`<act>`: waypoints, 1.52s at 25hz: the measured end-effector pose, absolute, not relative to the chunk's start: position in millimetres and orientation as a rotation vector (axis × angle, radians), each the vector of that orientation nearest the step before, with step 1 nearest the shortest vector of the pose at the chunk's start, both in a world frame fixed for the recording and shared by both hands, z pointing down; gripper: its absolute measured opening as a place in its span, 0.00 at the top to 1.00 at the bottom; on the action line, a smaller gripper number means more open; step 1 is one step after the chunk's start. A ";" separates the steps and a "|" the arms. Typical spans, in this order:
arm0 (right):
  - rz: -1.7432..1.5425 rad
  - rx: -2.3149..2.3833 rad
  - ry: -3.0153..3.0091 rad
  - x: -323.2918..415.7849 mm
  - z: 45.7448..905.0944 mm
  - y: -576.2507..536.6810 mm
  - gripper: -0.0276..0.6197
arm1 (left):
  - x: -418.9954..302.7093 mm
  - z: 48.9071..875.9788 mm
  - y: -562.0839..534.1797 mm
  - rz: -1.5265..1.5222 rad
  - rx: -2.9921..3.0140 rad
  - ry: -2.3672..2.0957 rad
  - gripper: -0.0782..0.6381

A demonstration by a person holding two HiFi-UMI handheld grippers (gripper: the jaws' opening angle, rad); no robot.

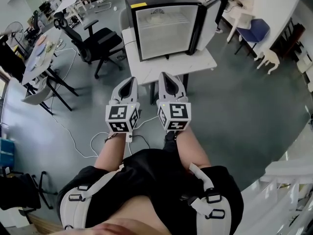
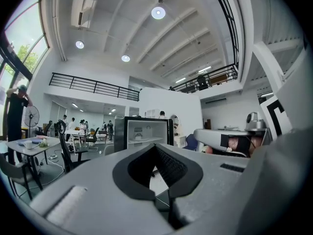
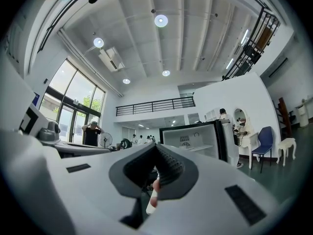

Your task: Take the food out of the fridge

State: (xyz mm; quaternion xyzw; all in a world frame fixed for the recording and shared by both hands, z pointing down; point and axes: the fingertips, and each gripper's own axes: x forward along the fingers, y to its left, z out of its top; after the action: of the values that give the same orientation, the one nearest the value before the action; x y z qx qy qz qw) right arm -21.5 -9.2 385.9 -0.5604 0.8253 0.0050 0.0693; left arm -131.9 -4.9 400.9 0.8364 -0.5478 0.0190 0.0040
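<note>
A small black fridge (image 1: 164,26) stands on a white table (image 1: 195,62) ahead of me, its door (image 1: 210,18) swung open to the right. On its wire shelf lies a pale dish of food (image 1: 157,17), too small to tell apart. My left gripper (image 1: 128,80) and right gripper (image 1: 166,75) are held side by side short of the table, both pointing at the fridge. Their jaws are shut with nothing between them. The fridge (image 2: 142,133) shows past the closed tips of the left gripper (image 2: 155,147). In the right gripper view the fridge (image 3: 195,138) stands beyond the right gripper (image 3: 156,146).
A black office chair (image 1: 93,43) stands left of the table, with desks (image 1: 44,53) further left. A blue chair (image 1: 254,31) and a white stool (image 1: 268,58) are at the right. Cables (image 1: 83,146) trail over the grey floor. A person (image 2: 17,111) stands far off.
</note>
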 end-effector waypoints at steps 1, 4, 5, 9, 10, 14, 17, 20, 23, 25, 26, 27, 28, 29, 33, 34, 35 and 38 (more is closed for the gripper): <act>0.014 -1.681 2.487 -20.8 386.5 -16.6 0.95 | -130.8 400.7 -12.6 0.058 2.619 -1.724 0.89; 0.022 -1.652 2.495 -17.0 384.2 -45.5 0.95 | -126.4 398.4 -39.7 0.058 2.612 -1.762 0.89; 0.030 -1.646 2.492 -13.7 381.4 -57.7 0.95 | -123.2 396.9 -50.7 0.055 2.613 -1.765 0.89; 0.036 -1.648 2.459 4.7 369.7 -109.4 0.95 | -107.4 388.4 -99.2 0.041 2.616 -1.760 0.89; 0.025 -1.646 2.455 8.6 369.0 -123.0 0.95 | -104.1 386.1 -111.8 0.040 2.615 -1.767 0.89; -0.011 -1.623 2.458 27.6 367.2 -177.2 0.95 | -85.6 380.0 -162.2 0.040 2.603 -1.787 0.89; 0.001 -1.595 2.480 38.3 362.0 -217.9 0.95 | -73.4 377.2 -199.8 0.040 2.584 -1.812 0.89; 0.001 -1.560 2.527 43.3 363.4 -256.2 0.95 | -65.7 377.6 -235.4 0.048 2.550 -1.849 0.89; 0.060 -1.537 2.586 45.4 364.3 -282.4 0.95 | -60.6 377.5 -260.9 0.074 2.519 -1.918 0.89; 0.091 -1.515 2.612 43.6 364.3 -298.6 0.95 | -59.3 380.6 -274.4 0.103 2.501 -1.953 0.89; 0.090 -1.506 2.622 42.6 365.8 -307.0 0.95 | -59.1 384.2 -280.4 0.119 2.491 -1.956 0.89; 0.088 -1.502 2.631 42.0 368.3 -314.8 0.95 | -59.1 388.4 -286.0 0.133 2.481 -1.954 0.89; 0.090 -1.502 2.641 42.1 371.2 -321.5 0.95 | -59.2 392.0 -291.2 0.142 2.472 -1.948 0.89; 0.097 -1.503 2.652 42.5 374.2 -327.7 0.95 | -59.7 394.6 -296.6 0.145 2.466 -1.943 0.89; 0.168 -1.530 2.695 43.2 384.6 -356.0 0.95 | -67.9 396.7 -319.5 0.130 2.444 -1.933 0.89; 0.225 -1.530 2.717 42.5 385.3 -362.8 0.95 | -69.5 395.8 -322.5 0.122 2.443 -1.931 0.89; 0.295 -1.521 2.744 41.6 384.8 -369.7 0.95 | -70.3 395.3 -325.3 0.122 2.447 -1.932 0.89; 0.524 -1.432 2.863 34.3 382.8 -386.3 0.95 | -72.3 402.2 -334.4 0.164 2.457 -1.931 0.89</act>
State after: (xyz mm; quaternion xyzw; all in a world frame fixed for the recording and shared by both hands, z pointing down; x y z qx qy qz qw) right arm 34.3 -386.3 382.8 -0.4409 0.8814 0.1615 -0.0511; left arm -72.3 -334.4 402.2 0.7852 -0.6171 0.0524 0.0061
